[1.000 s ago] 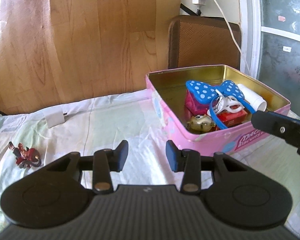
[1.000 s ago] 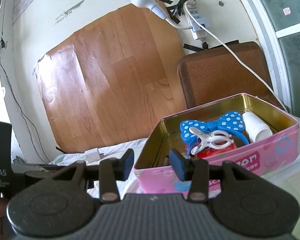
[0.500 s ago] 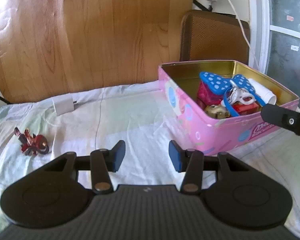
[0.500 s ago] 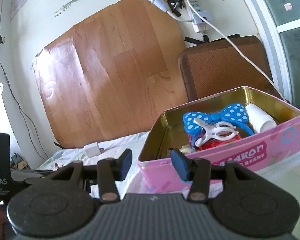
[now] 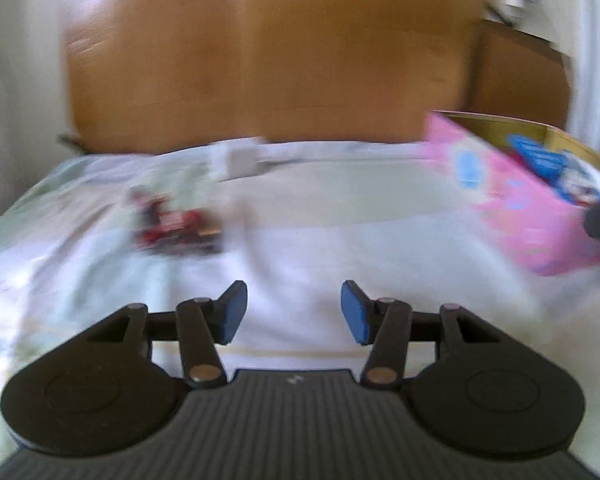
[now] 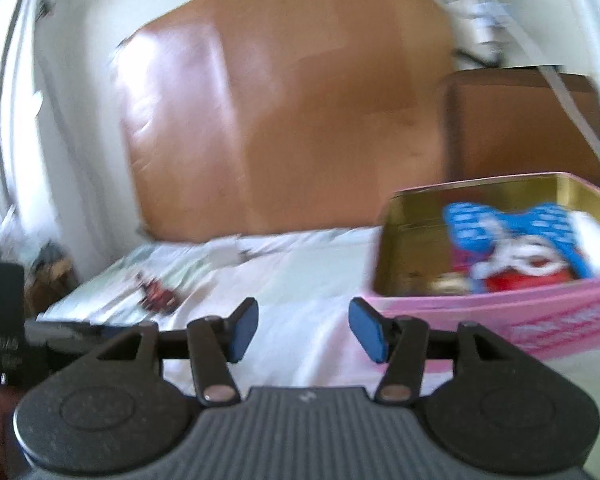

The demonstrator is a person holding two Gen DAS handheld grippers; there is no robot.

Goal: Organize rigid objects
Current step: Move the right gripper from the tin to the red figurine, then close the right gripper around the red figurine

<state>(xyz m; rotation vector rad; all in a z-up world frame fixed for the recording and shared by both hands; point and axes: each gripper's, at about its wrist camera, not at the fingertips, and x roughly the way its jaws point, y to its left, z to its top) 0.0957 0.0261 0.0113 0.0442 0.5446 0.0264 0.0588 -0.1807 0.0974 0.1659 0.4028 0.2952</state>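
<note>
Big wood panel (image 5: 268,52) at the back, w/ a pale cloth (image 5: 340,208) spread over the table in front of it. Pink tin (image 6: 500,312) sits at the right, lid off, already part full: blue dotted bow (image 6: 508,224), something red under it, the rest too blurred to name. Both views are smeared, so detail's thin.

Left gripper (image 5: 294,312) hangs low over the cloth, jaws apart, nothing btwn them. Right gripper (image 6: 304,326) likewise spread wide & empty, just beside the tin's near corner.

Last loose piece: small red trinket (image 5: 178,226), out on the cloth left of centre, well apart from the tin. Looks like the left one's job, I reckon.

To do it well: line the pads either side of the trinket's body, come down till they nearly brush the cloth, close slow so no fabric gets pinched. It's lumpy & small, so grab the thickest part. Then lift clear, carry over the rim, let go low inside the tin.

White block (image 5: 240,158) at the back, prob a charger.
</note>
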